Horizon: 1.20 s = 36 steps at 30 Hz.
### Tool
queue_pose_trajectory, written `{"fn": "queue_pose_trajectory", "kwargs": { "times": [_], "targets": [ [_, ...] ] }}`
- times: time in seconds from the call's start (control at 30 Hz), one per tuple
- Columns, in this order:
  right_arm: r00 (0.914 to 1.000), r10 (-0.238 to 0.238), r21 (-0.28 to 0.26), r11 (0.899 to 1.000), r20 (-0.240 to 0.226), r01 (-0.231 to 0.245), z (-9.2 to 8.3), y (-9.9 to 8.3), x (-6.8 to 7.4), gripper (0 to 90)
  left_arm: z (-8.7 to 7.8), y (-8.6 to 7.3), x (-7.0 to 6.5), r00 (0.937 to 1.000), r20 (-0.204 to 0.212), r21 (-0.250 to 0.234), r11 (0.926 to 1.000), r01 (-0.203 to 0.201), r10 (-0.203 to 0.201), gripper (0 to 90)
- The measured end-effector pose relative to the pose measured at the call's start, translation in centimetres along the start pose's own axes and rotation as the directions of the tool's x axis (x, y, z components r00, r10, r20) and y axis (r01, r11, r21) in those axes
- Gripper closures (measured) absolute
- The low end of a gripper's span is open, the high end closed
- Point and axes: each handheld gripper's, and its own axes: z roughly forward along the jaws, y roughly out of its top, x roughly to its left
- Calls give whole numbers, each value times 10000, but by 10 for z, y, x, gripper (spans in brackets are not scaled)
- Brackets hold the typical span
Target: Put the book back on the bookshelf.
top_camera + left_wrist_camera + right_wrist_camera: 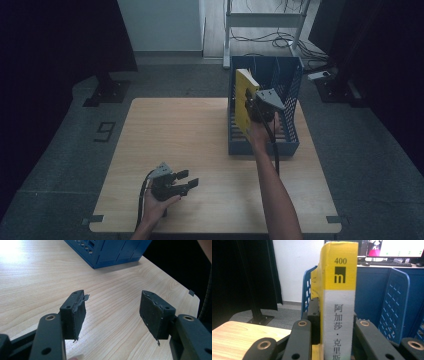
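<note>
- High view: yellow book [245, 100] standing up in the blue rack [290, 142], far right on the table [175, 145], against the rack's left wall.
- Right gripper [256, 107] clamped tight on the book's spine.
- Left gripper [187, 182] near, low on the left, wide open, nothing inside.
- Probably stiff, thick and a bit heavy; smooth cover, so maybe slippery. Best held by the spine, low down.
- Right gripper view: spine [339, 305] up close, with "400" and printed letters, too small from above.
- Left gripper view: two worn pads [78, 316], bare wood between.
</note>
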Motion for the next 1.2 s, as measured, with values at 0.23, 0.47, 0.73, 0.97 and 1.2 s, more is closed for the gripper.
{"fn": "queue_pose_trajectory", "kwargs": {
  "times": [0.23, 0.47, 0.73, 0.97, 1.2],
  "targets": [
    [10000, -37, -67, 10000, 40, 38, 5, -3, 2, 751, 0, 0, 0, 10000, 77, -46, 10000, -20, 20, 376],
    [9993, -330, 18, 9995, 155, 330, 14, -3, 2, 751, 0, 0, 1, 10000, 41, -17, 10000, -4, 4, 376],
    [9995, -200, 108, 9997, 265, 197, 22, -6, 2, 750, 0, -1, 1, 10000, 33, -21, 10000, 24, -24, 376],
    [9993, -190, 227, 9996, 335, 183, 27, -12, 3, 750, 0, -1, 1, 10000, 66, -2, 10000, 26, -26, 376],
    [9987, -42, 148, 9999, 514, 34, 31, -15, 1, 750, 1, -1, 1, 10000, 71, 24, 10000, 44, -44, 376]
  ]
}}
